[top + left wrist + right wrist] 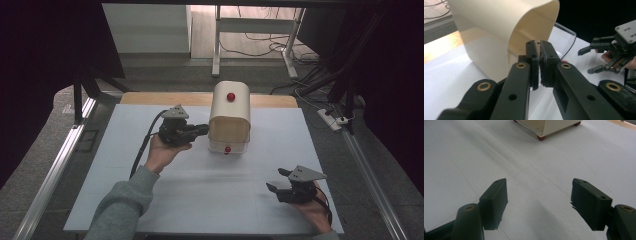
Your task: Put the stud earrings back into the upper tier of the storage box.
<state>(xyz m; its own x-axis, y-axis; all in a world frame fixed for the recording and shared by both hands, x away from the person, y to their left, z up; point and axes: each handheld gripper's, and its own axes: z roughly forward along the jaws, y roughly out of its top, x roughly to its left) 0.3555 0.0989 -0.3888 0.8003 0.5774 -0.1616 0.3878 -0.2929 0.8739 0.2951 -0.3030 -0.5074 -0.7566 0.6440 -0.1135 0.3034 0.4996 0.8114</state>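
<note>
A cream round-topped box (229,116) with a red knob (230,96) on top stands at the table's middle back. A clear curved cover (567,35) and a second red knob (227,149) sit at its front. My left gripper (204,129) points right at the left edge of the box's front opening. Its jaws stand together with only a thin slit between the pads (533,62). Whether the clear cover's edge is in that slit I cannot tell. My right gripper (276,180) rests at the near right, open and holding nothing; the left gripper view has it too (589,61).
White sheet (210,190) covers the table, with a wooden strip (150,98) along the back edge. Metal rails (55,170) run down both sides. A table frame and cables (260,45) stand on the floor beyond. The box's red feet (540,137) touch the sheet.
</note>
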